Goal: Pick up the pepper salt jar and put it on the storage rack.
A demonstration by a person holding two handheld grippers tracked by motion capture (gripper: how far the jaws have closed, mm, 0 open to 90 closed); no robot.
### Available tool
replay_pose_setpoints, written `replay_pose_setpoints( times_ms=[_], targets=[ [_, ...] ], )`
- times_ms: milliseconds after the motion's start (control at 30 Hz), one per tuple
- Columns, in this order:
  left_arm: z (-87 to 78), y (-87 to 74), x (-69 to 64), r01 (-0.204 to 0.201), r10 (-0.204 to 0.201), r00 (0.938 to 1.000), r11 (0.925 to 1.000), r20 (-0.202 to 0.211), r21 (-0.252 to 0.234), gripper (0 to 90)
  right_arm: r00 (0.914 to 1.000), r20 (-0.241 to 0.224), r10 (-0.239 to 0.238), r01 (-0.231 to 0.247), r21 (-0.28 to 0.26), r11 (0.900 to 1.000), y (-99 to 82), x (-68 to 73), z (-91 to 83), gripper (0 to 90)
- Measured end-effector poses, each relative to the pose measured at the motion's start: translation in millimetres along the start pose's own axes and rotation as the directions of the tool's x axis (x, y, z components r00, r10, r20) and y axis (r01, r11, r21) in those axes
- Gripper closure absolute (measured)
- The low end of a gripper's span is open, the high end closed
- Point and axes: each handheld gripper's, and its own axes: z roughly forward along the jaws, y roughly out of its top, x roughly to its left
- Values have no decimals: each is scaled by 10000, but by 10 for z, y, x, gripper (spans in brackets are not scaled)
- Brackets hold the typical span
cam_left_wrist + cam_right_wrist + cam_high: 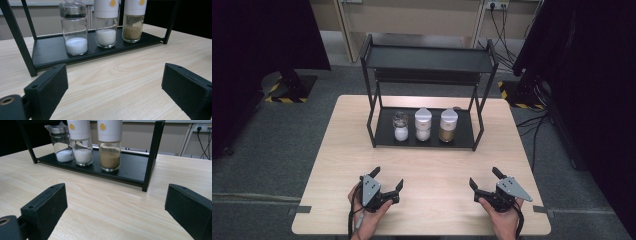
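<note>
Though nothing is gripped yet, nearest and most likely to be handled: three jars in a row on the bottom shelf of the rack (371, 125), well apart from both grippers. Left jar (400, 126): clear glass, silver cap under crinkled plastic wrap, fine white powder low inside. Middle jar (423, 125): glass with tall white cap, coarser white grains. Right jar (448, 125): same white cap, brown powder. Probably light enough, being mostly empty, but hard, smooth and breakable; slippery at the glass, so best taken across the round body just below the cap, squarely, with padded faces on opposite sides. Tall and narrow, so apt to tip if nudged high; close neighbours leave little room between. Rack of thin black metal bars with flat matte shelves, upper shelf overhanging, so approach from the front rather than above. Table (432, 165) of pale wood grain, smooth. Left gripper (388, 181) held low near the front edge, jaws spread wide on nothing; right gripper (483, 179) likewise spread and empty.
</note>
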Motion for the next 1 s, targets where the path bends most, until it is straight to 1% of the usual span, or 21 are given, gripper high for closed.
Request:
replay_pose_setpoints(
  times_ms=[600, 1000],
  targets=[
    [-1, 0, -3, -5, 5, 10000, 10000, -7, -3, 62, 9996, 271, 3, -4, 47, 10000, -68, -77, -108, 44],
    [-1, 0, -4, -5, 5, 10000, 10000, -12, -4, 62, 9986, 533, 48, -56, 142, 9999, -131, -150, -124, 44]
  ],
)
